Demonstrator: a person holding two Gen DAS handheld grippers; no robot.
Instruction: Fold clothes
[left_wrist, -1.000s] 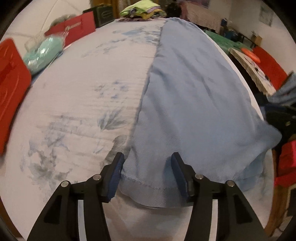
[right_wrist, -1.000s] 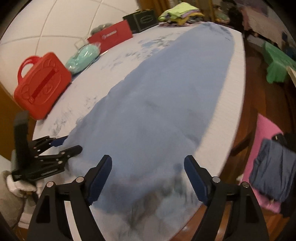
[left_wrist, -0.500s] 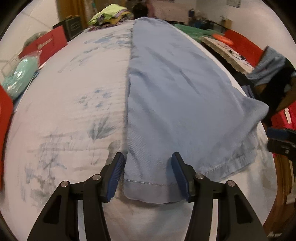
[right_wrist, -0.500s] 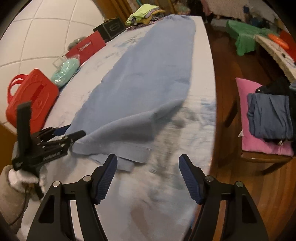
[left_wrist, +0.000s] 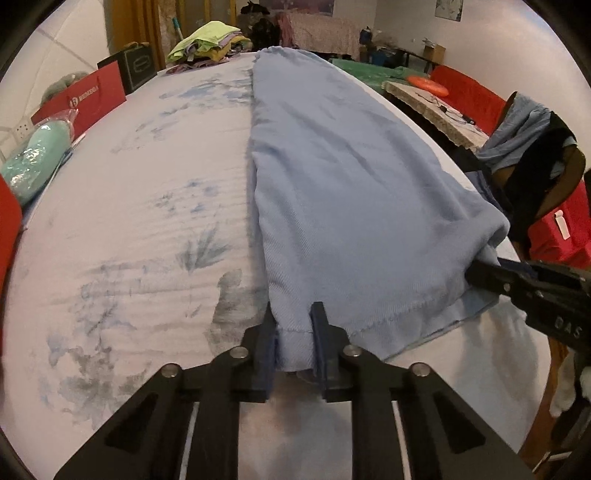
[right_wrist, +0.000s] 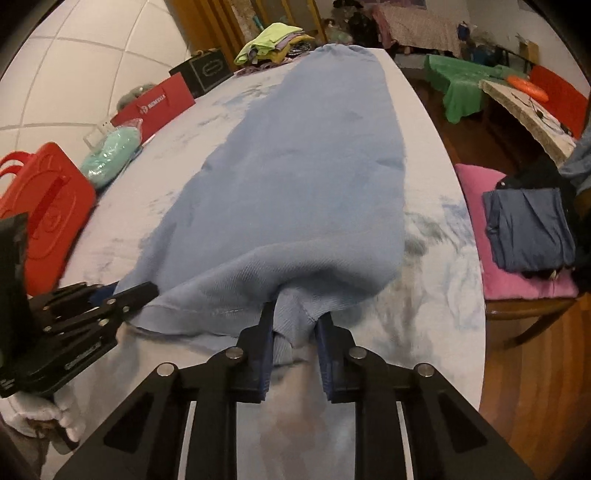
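A long light-blue garment lies stretched along a table covered with a pale floral cloth. My left gripper is shut on the near left corner of its hem. My right gripper is shut on the near right corner, where the fabric bunches into a fold. In the left wrist view the right gripper comes in from the right edge. The left gripper shows at the left of the right wrist view, held by a gloved hand.
Along the table's left side sit a red case, a mint bundle in plastic, a red box and a black box. A stack of folded clothes lies at the far end. To the right, a chair with a pink cushion holds dark clothes.
Both grippers went from open to shut on the garment's near hem corners. The right gripper came down to the near right corner and now shows in the left wrist view.
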